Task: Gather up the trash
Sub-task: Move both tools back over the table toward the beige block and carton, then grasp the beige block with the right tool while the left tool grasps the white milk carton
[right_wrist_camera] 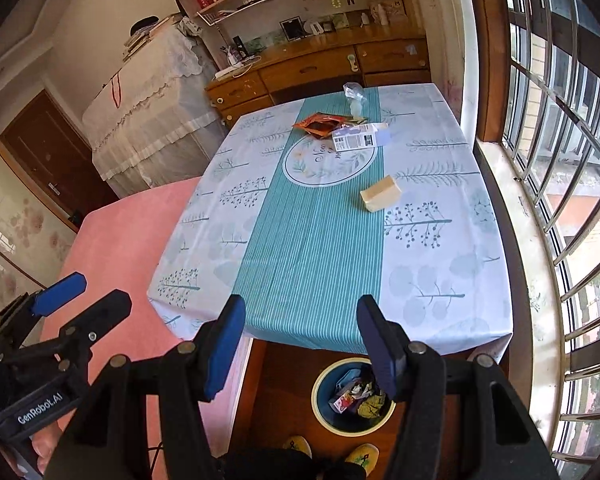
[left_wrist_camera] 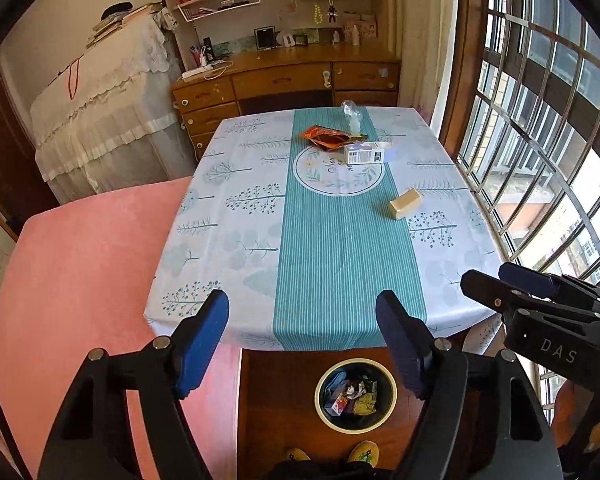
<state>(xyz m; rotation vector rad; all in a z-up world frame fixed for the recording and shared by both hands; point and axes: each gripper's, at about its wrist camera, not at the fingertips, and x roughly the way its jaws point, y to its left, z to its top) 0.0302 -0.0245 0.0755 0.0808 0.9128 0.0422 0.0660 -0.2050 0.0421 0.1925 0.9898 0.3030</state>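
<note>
4 pieces of trash on the table (left_wrist_camera: pixel 204 184), all well ahead of both claws: a tan block (left_wrist_camera: pixel 405 203) nearest, ahead and a little right of the left gripper (left_wrist_camera: pixel 302 338); farther on, a white carton (left_wrist_camera: pixel 365 152) lying on its side; just left of and touching it, an orange foil pouch (left_wrist_camera: pixel 326 136); beyond those, a crumpled clear plastic wrapper (left_wrist_camera: pixel 351 116) near the far edge. Bin (left_wrist_camera: pixel 356 394) on the floor directly below and between the claws, already holding several scraps.

Likely handling, judged by looks: tan block light and fairly stiff, best pinched across its 2 long sides. Carton probably empty and crushable, so gentle squeeze across the narrow faces. Pouch thin, slick and floppy; best taken at a raised, crinkled edge rather than flat on the cloth. Wrapper nearly weightless and springy; pinch through the bunched middle.

Left gripper spread wide, nothing between the blue pads, held above the near table edge and tilted down toward the tabletop. Right gripper (right_wrist_camera: pixel 302 340) likewise spread and empty, at similar height just beside the left, angled forward and down over the near edge. Neither touching cloth or trash. Long reach forward needed for the far 3 pieces.
</note>
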